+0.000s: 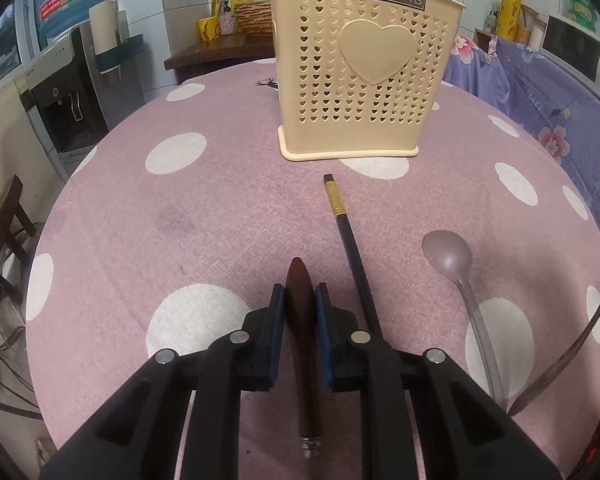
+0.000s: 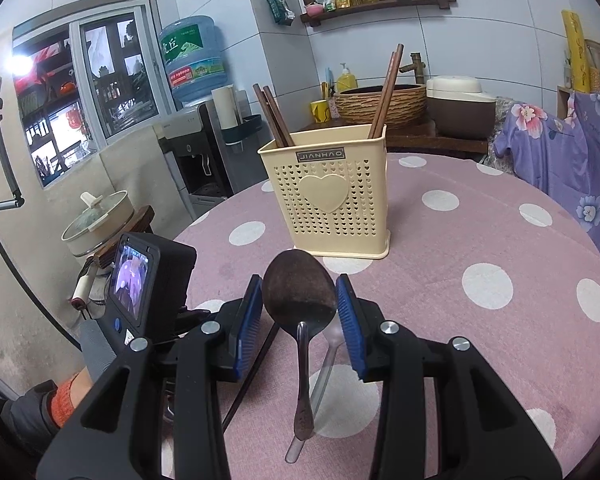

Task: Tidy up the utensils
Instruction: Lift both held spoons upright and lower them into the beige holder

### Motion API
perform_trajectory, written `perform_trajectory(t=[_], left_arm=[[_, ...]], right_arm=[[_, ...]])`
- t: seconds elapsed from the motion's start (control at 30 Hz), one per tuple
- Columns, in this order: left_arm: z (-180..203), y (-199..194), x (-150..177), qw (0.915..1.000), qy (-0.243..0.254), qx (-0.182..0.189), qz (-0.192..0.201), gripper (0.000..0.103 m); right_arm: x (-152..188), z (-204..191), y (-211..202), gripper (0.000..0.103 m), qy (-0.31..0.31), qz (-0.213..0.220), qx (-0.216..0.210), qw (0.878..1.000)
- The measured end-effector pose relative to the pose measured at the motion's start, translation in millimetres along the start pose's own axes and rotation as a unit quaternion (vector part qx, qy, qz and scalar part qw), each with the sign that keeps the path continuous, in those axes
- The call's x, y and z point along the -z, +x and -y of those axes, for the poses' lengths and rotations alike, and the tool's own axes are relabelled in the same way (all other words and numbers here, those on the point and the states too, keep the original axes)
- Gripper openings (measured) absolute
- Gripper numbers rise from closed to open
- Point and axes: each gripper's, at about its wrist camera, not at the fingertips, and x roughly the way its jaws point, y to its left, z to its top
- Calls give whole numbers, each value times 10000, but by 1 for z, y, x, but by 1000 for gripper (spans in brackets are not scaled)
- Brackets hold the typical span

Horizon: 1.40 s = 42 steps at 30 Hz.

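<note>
- Left wrist view: the left gripper (image 1: pixel 300 300) has its jaws pinched narrow on a brown wooden handle (image 1: pixel 305 344) lying on the table (image 1: pixel 180 220), likely to lift it toward the holder (image 1: pixel 364 76).
- A black chopstick (image 1: pixel 350 248) and a clear spoon (image 1: pixel 452 260) lie alongside, still unsorted.
- Right wrist view: the right gripper (image 2: pixel 298 300) clamps a dark spoon (image 2: pixel 299 292) by its bowl, handle hanging, held clear of the table.
- The holder's left and right ends each hold brown chopsticks (image 2: pixel 384 92).
</note>
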Motion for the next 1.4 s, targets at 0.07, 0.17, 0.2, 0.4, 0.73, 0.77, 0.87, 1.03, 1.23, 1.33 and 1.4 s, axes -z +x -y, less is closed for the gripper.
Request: perform_trajectory(t=[0.07,0.17,0.2,0.4,0.73,0.77,0.87,1.03,1.23,1.33,1.4], left_arm=[[0,0,-3,9999,-25,87,-45,16],[2,-10,-8,9999,57,79,83,16],[1,-16,-10,9998,50,118,165,16],[-12,-58,-27,9964,-186,393,726,16],[-31,-107,-33,9869,-441,592,1433,16],[-31,-107,-34,9868,-466,599,1428,16],[-33,-109,-34,9857,-492,716,1446,16],[-36,-114,-36,9841,-490,804,1507,16],[-38,-123,-52,9807,-438,888,1688,16],[-39,-131,-74,9776,-409,1070,1764,16],[-40,-140,-96,9744,-390,1234,1836,16]], right_arm=[[-1,1,-1,38,6,10,-4,10000],[-2,1,-2,38,-4,7,13,10000],[-2,1,-3,38,-6,10,25,10000],[-5,2,-4,38,48,48,14,10000],[-11,-1,-6,38,63,107,-10,9999],[-11,-1,-5,38,82,98,-11,9999],[-11,0,-5,38,140,75,-55,9999],[-15,-1,-4,38,110,97,-71,9999],[-32,-4,2,38,-25,180,-16,9998],[-51,-4,6,38,-81,277,-8,9996],[-71,-6,7,38,-161,379,22,9991]])
